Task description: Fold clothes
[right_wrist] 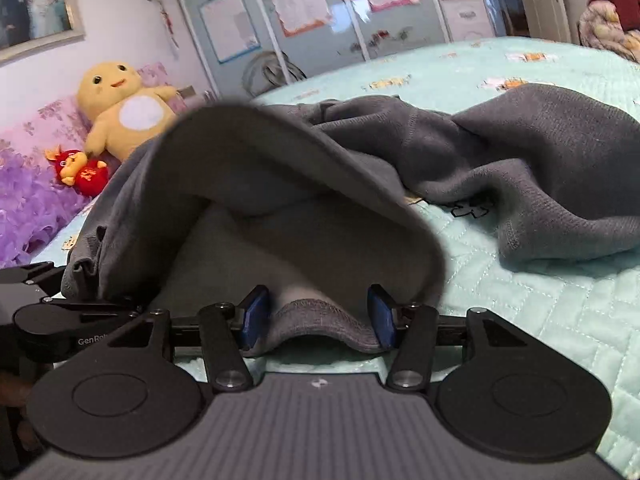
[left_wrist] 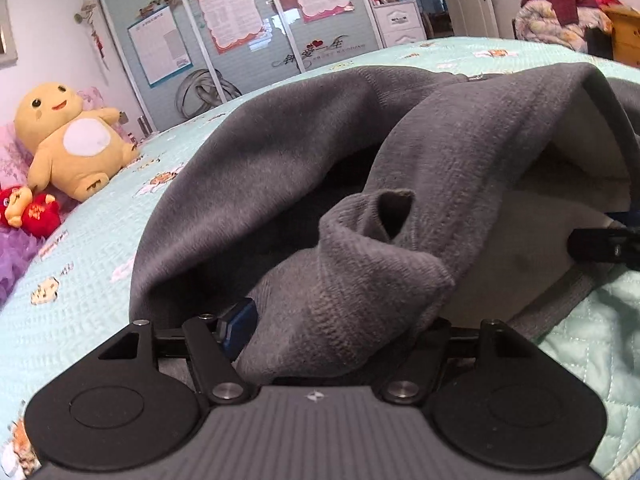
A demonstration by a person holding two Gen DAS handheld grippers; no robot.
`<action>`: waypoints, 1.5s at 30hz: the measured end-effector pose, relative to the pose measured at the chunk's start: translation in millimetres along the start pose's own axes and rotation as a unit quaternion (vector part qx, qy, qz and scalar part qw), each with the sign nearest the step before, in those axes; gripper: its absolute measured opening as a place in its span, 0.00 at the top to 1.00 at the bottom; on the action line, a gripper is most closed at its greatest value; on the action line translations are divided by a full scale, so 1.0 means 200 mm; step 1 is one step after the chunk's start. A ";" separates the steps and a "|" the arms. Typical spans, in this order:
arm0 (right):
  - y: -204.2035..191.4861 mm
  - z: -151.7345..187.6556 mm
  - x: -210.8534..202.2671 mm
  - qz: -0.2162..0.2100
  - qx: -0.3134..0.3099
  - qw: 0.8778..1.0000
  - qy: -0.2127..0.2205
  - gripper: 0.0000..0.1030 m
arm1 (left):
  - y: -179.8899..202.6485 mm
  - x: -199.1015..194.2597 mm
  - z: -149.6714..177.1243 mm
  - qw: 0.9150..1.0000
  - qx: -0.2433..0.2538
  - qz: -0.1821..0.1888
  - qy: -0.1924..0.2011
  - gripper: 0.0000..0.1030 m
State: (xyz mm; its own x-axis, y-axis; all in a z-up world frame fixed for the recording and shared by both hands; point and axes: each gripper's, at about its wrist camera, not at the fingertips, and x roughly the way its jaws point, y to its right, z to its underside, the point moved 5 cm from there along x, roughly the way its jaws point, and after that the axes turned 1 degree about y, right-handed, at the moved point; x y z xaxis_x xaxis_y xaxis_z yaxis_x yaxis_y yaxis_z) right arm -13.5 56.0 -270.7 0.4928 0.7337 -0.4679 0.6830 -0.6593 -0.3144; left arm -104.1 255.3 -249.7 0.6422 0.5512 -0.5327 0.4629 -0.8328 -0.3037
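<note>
At the far left a yellow plush toy (left_wrist: 72,140) sat against the pink pillows, a small red plush (left_wrist: 34,210) just beside it. On the mint quilted bedspread (left_wrist: 92,256) my grey sweatshirt (left_wrist: 280,168) lay bunched, one fold raised over my left gripper (left_wrist: 336,328), whose blue pads stood apart with loose cloth draped between them. My right gripper (right_wrist: 318,316) likewise stood parted around the garment's ribbed hem (right_wrist: 316,312), pads not pressing it
</note>
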 end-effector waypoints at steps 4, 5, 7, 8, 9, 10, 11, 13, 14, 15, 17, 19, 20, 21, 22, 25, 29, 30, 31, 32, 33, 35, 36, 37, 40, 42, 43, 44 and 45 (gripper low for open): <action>-0.05 0.02 0.00 0.014 -0.037 0.999 0.006 0.45 | -0.04 0.02 0.02 1.000 -0.025 0.000 0.008 0.24; -0.06 0.02 -0.01 0.019 -0.043 0.999 0.005 0.45 | -0.04 0.03 0.03 0.999 -0.030 0.003 0.010 0.23; -0.07 0.01 -0.01 0.025 -0.048 0.999 0.000 0.44 | -0.05 0.03 0.03 0.999 -0.040 0.005 0.013 0.22; -0.08 0.01 -0.02 0.027 -0.050 0.998 -0.002 0.43 | -0.06 0.03 0.03 0.999 -0.043 0.006 0.014 0.20; -0.09 0.01 -0.02 0.029 -0.055 0.998 -0.003 0.42 | -0.06 0.03 0.03 0.999 -0.046 0.007 0.016 0.19; -0.09 0.02 -0.02 0.032 -0.061 0.998 -0.003 0.41 | -0.05 0.02 0.04 0.999 -0.050 0.008 0.017 0.19; -0.10 0.02 -0.02 0.035 -0.068 0.997 -0.003 0.40 | -0.05 0.02 0.05 0.998 -0.055 0.010 0.019 0.19; -0.12 0.04 -0.01 0.042 -0.084 0.996 0.000 0.38 | -0.06 0.03 0.05 0.998 -0.063 0.015 0.021 0.18; -0.12 0.04 0.00 0.045 -0.090 0.995 0.001 0.37 | -0.06 0.02 0.05 0.997 -0.067 0.017 0.021 0.18; -0.13 0.05 0.00 0.049 -0.096 0.994 0.002 0.36 | -0.06 0.02 0.06 0.997 -0.070 0.019 0.022 0.17; -0.14 0.06 0.00 0.057 -0.104 0.993 0.005 0.35 | -0.06 0.03 0.06 0.997 -0.076 0.023 0.023 0.17; -0.14 0.06 0.01 0.062 -0.108 0.992 0.007 0.35 | -0.05 0.03 0.06 0.996 -0.079 0.024 0.025 0.17; -0.14 0.06 0.01 0.065 -0.109 0.992 0.008 0.34 | -0.05 0.02 0.06 0.996 -0.079 0.024 0.026 0.17; -0.15 0.06 0.01 0.068 -0.110 0.992 0.008 0.34 | -0.05 0.02 0.07 0.996 -0.078 0.024 0.027 0.16; -0.15 0.06 0.01 0.071 -0.111 0.991 0.008 0.34 | -0.05 0.02 0.07 0.996 -0.078 0.025 0.028 0.16; -0.17 0.05 0.01 0.082 -0.115 0.990 0.005 0.34 | -0.05 0.02 0.07 0.996 -0.082 0.028 0.030 0.16; -0.22 0.02 0.01 0.097 -0.130 0.987 -0.002 0.34 | -0.06 0.03 0.07 0.995 -0.089 0.034 0.031 0.16; -0.25 0.01 0.00 0.095 -0.141 0.985 0.002 0.34 | -0.07 0.03 0.07 0.995 -0.091 0.036 0.031 0.16; -0.29 -0.01 0.00 0.090 -0.159 0.983 0.010 0.34 | -0.07 0.03 0.07 0.995 -0.093 0.037 0.031 0.16; -0.33 -0.02 0.00 0.084 -0.179 0.980 0.018 0.34 | -0.07 0.03 0.07 0.994 -0.094 0.037 0.031 0.16; -0.37 -0.03 0.01 0.076 -0.200 0.977 0.020 0.34 | -0.07 0.03 0.07 0.994 -0.095 0.035 0.031 0.16; -0.44 -0.06 0.06 0.059 -0.237 0.970 0.012 0.34 | -0.07 0.03 0.08 0.994 -0.100 0.034 0.029 0.16; -0.47 -0.07 0.10 0.050 -0.249 0.967 0.001 0.36 | -0.09 0.03 0.08 0.993 -0.109 0.039 0.028 0.15; -0.48 -0.09 0.13 0.050 -0.248 0.968 -0.004 0.37 | -0.09 0.04 0.08 0.992 -0.115 0.043 0.027 0.15; -0.46 -0.20 0.21 0.054 -0.213 0.976 -0.004 0.37 | -0.10 0.03 0.08 0.991 -0.120 0.050 0.030 0.14; -0.44 -0.28 0.24 0.056 -0.187 0.981 0.008 0.37 | -0.09 0.03 0.08 0.991 -0.119 0.050 0.032 0.14; -0.42 -0.33 0.25 0.057 -0.181 0.982 0.016 0.37 | -0.09 0.03 0.08 0.991 -0.118 0.050 0.033 0.14; -0.41 -0.37 0.26 0.057 -0.175 0.983 0.024 0.37 | -0.09 0.02 0.08 0.991 -0.118 0.050 0.034 0.14; -0.39 -0.42 0.27 0.057 -0.169 0.983 0.032 0.38 | -0.09 0.02 0.08 0.991 -0.117 0.050 0.035 0.14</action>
State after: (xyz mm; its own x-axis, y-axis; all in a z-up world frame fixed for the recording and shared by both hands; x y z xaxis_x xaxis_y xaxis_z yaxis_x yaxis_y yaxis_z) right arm 4.2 160.8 -201.4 0.6028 0.6739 -0.4272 0.7556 -0.6542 0.0340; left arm -119.1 272.3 -259.2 0.7289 0.4756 -0.4924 0.5190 -0.8530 -0.0556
